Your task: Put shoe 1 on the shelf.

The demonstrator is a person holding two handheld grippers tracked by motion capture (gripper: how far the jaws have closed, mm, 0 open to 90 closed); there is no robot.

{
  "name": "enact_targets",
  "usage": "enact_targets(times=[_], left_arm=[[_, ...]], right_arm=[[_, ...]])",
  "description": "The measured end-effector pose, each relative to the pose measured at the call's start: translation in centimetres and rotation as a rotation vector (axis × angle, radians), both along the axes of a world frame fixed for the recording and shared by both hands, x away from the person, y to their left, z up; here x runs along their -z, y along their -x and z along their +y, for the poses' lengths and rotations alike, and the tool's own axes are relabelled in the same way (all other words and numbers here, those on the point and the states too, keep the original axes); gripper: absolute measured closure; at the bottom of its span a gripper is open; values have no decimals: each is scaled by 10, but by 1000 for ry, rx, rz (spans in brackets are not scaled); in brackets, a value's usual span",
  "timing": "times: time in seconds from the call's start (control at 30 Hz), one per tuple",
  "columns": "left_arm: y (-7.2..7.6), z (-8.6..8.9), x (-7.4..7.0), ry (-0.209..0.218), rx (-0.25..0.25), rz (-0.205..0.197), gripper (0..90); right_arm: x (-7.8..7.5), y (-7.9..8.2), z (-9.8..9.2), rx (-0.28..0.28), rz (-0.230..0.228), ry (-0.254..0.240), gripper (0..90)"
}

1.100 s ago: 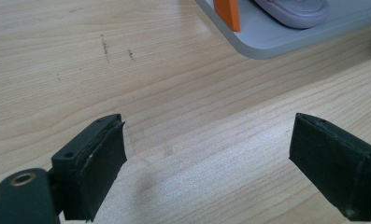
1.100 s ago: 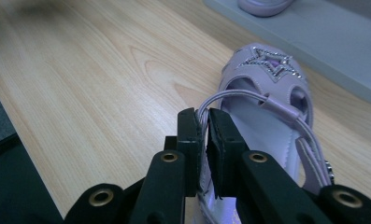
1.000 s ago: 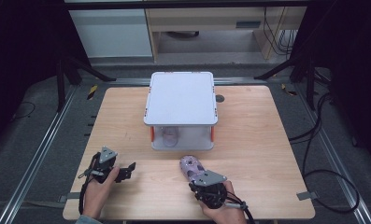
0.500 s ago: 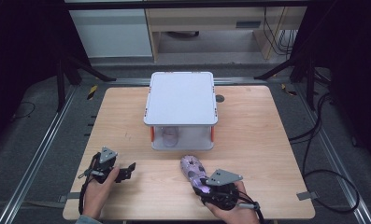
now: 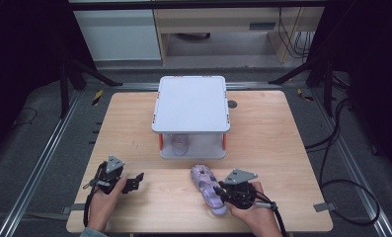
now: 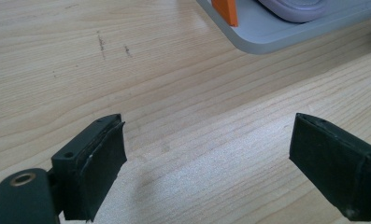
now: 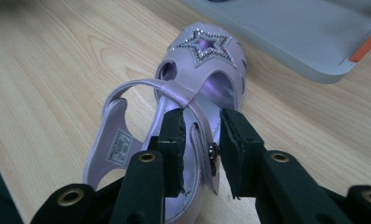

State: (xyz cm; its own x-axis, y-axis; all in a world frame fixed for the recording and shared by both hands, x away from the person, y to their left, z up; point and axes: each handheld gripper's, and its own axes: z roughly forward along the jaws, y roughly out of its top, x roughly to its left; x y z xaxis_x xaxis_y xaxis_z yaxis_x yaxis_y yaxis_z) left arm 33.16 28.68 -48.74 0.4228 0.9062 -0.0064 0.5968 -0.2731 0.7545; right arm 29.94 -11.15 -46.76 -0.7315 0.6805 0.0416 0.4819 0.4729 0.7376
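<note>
Sandal: lilac, star on toe, flat on the table, lower centre of high view.
Right gripper: jaws narrowly parted around sandal's side strap, just been closing.
Left gripper: jaws wide, nothing between, lower left.

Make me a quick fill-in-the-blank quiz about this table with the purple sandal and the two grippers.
1. The purple sandal has a studded ____ shape on its toe.
2. The right gripper has its fingers on either side of the sandal's ____.
3. The left gripper hangs over bare wood with its jaws ____.
4. A second sandal sits on the lower level of the grey ____.

Missing words: star; strap; open; shelf
</note>
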Motion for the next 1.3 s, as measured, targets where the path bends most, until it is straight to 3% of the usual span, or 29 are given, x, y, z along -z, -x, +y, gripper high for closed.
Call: enact_targets(times=[0.27, 0.43, 0.73, 0.8, 0.93, 1.3], left_arm=[[0, 0, 0, -1, 1, -1, 95], [0, -1, 0, 0, 1, -1, 95], [0, -3, -6, 12, 7, -11, 95], [-1, -3, -9, 38, 4, -9, 99], [-4, -4, -20, 76, 8, -20, 101], [-22, -3, -71, 86, 44, -77, 116]], right_arm=[[1, -3, 6, 5, -5, 5, 797], [-2, 0, 8, 54, -21, -15, 823], [-17, -4, 8, 147, 0, -138, 835], [-20, -5, 9, 162, -15, -150, 835], [-24, -12, 10, 197, -37, -164, 835], [-25, -43, 23, 273, -89, -195, 837]])
